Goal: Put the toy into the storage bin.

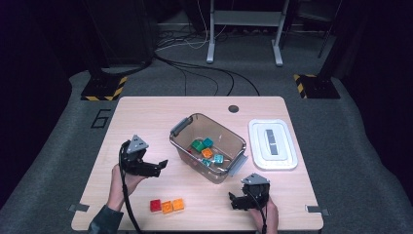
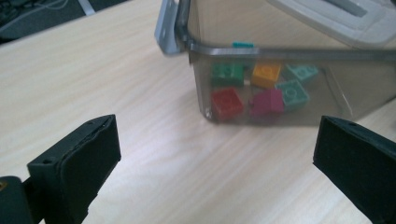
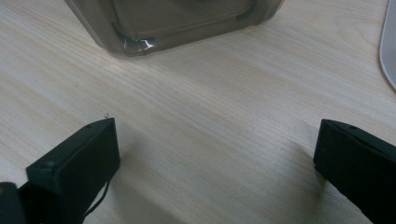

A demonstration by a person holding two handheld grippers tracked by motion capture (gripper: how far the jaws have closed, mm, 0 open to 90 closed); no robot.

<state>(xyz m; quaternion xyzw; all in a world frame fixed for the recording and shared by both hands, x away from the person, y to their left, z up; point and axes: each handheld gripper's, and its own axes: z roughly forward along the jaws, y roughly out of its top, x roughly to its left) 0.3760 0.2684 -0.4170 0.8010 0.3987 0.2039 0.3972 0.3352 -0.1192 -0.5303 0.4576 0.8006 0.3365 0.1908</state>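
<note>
Several blocks [image 1: 207, 151] already in bin [image 1: 181, 127]; three blocks [image 1: 167, 206] left on table [image 1: 146, 112] (lid [image 1: 287, 163] aside). Left gripper [image 1: 163, 165] and right gripper [image 1: 233, 200] both gape empty.

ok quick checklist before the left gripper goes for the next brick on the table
1. Left gripper open with nothing between its jaws: ok.
2. Right gripper open and apart from the bricks: ok.
3. Red brick, orange brick and second orange brick loose in a row on the table: ok.
4. Bin uncovered, lid set beside it: ok.
5. Room in the bin for more: ok.
6. Left gripper lined up over a brick: not ok.
</note>
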